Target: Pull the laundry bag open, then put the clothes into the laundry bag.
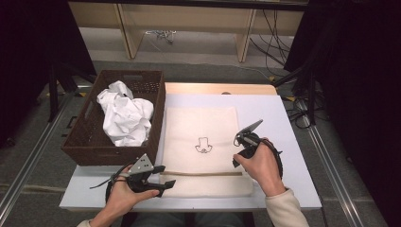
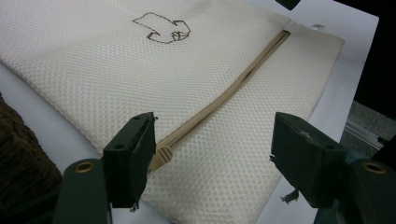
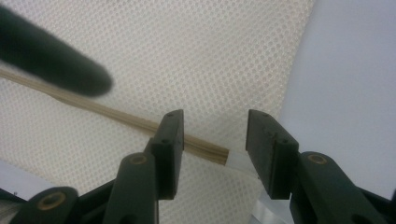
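A cream mesh bag (image 1: 201, 132) lies flat on the white tabletop (image 1: 283, 142), with a small dark stitched figure (image 1: 204, 145) at its middle. A tan zipper (image 1: 203, 173) runs across its near end. My left gripper (image 1: 166, 176) stands open at the bag's near left corner. In the left gripper view the zipper pull (image 2: 161, 156) lies just beside the left jaw, untouched, with the bag (image 2: 93, 60) beyond my gripper (image 2: 212, 154). My right gripper (image 1: 236, 152) is open at the bag's right edge. Its jaws (image 3: 215, 140) straddle the zipper's end (image 3: 212, 153) without pressing it.
A brown woven basket (image 1: 85, 137) stands at the table's left with crumpled white cloth (image 1: 125, 116) inside. In the right gripper view a dark blurred shape (image 3: 51, 60) crosses the upper left. Bare table shows to the right of the bag.
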`<state>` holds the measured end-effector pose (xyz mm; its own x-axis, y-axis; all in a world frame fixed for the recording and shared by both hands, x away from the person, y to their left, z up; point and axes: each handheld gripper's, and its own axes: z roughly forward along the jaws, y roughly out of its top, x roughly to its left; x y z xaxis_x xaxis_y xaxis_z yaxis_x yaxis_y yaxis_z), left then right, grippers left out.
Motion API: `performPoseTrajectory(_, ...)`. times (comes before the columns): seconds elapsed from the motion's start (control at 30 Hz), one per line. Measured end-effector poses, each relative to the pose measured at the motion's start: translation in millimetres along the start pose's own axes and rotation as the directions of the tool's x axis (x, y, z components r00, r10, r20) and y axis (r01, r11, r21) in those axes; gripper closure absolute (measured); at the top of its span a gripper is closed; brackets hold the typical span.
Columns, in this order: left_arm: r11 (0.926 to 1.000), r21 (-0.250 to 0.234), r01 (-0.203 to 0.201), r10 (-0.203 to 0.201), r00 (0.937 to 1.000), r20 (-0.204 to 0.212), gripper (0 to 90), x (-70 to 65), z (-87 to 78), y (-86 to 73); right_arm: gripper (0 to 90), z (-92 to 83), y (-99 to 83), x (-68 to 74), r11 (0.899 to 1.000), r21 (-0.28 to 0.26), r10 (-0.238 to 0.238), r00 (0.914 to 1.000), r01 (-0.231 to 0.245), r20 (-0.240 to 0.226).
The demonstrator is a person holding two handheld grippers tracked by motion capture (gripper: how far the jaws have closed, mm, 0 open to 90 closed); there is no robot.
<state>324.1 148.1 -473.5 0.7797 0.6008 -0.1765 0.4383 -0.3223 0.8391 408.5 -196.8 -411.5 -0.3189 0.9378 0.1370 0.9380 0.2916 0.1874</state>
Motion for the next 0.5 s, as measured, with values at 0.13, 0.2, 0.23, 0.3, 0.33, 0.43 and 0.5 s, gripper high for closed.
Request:
performPoseTrajectory(0.13, 0.9993, -0.012, 0.035, -0.035, 0.999, -0.027, 24.4, -2.4, -0.2, -0.1, 56.5, 1.0, 0.3, 0.9, 1.0, -0.01, -0.013, 0.9999, 0.013, -0.005)
performPoseTrajectory(0.2, 0.9998, -0.001, 0.019, -0.019, 0.9994, -0.027, 23.0, -1.3, -0.6, 0.6, 56.1, 3.4, 0.7, -0.6, 0.999, -0.02, -0.045, 0.9989, 0.045, 0.007)
performPoseTrajectory(0.23, 0.9999, -0.004, 0.013, -0.013, 0.9995, -0.029, 22.3, -0.6, -0.6, 0.2, 56.0, 4.3, 0.6, -0.7, 0.998, -0.028, -0.054, 0.9985, 0.054, 0.013)
performPoseTrajectory(0.3, 0.9998, -0.004, 0.017, -0.017, 0.9992, -0.035, 21.7, -0.7, -0.7, 0.9, 55.7, 3.6, 0.7, 1.0, 0.998, -0.024, -0.05, 0.9987, 0.05, 0.013)
performPoseTrajectory(0.33, 0.9997, -0.004, 0.023, -0.023, 0.9994, -0.027, 21.6, 0.0, -0.6, 1.0, 54.5, 3.1, 1.4, 4.1, 0.999, -0.024, -0.028, 0.9996, 0.028, -0.002)
performPoseTrajectory(0.43, 0.9995, -0.013, 0.029, -0.03, 0.9989, -0.037, 21.3, 0.1, -1.4, 1.1, 52.3, 7.2, 2.8, 2.5, 0.994, -0.056, -0.096, 0.995, 0.098, 0.026)
performPoseTrajectory(0.5, 0.9996, -0.013, 0.027, -0.027, 0.999, -0.035, 21.1, 0.2, -1.8, 1.4, 51.3, 7.7, 3.6, 8.9, 0.995, -0.057, -0.075, 0.997, 0.076, 0.018)
